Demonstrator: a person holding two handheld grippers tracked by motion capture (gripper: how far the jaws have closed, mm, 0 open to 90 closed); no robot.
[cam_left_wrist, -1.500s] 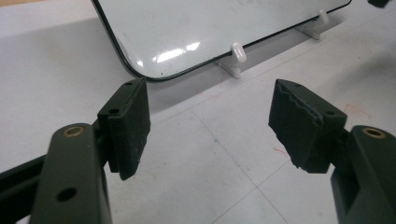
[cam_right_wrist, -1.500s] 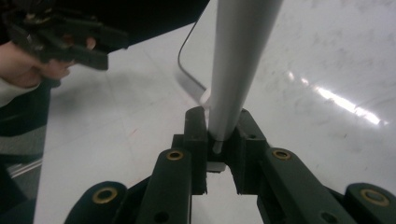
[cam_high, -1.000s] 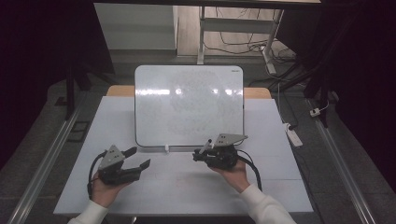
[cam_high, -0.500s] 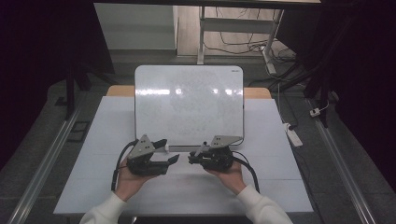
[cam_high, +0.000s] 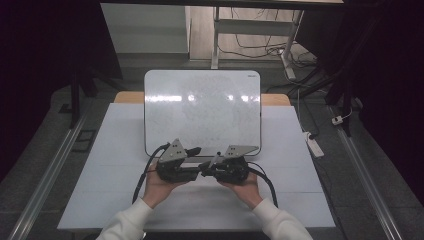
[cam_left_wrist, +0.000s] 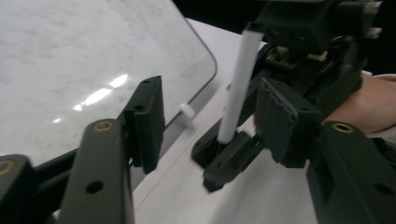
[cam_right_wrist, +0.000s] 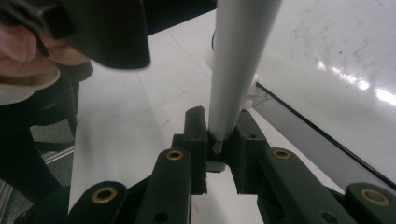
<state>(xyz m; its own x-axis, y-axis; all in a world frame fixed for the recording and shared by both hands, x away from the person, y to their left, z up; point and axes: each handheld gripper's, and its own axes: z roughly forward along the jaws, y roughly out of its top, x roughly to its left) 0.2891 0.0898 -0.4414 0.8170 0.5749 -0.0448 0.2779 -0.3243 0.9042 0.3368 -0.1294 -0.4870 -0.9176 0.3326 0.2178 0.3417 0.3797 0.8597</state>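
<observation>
A slim white marker (cam_right_wrist: 238, 60) stands up out of my right gripper (cam_right_wrist: 215, 151), whose jaws are shut on its lower end. In the left gripper view the same marker (cam_left_wrist: 239, 88) rises between the two pads of my left gripper (cam_left_wrist: 212, 121). These jaws have just been closing, and a gap still shows on the marker's left side. Seen from the high view, the left gripper (cam_high: 196, 164) and the right gripper (cam_high: 208, 169) meet tip to tip just in front of the whiteboard (cam_high: 202, 110).
The whiteboard lies on a white table (cam_high: 115, 165) and reaches past the table's far edge. A small white nub (cam_left_wrist: 187, 115) sits at its near rim. A power strip (cam_high: 315, 145) lies on the floor at the right.
My left gripper has moved right across the table to meet the right gripper, and its jaws have narrowed around the marker. The right gripper has stayed where it was.
</observation>
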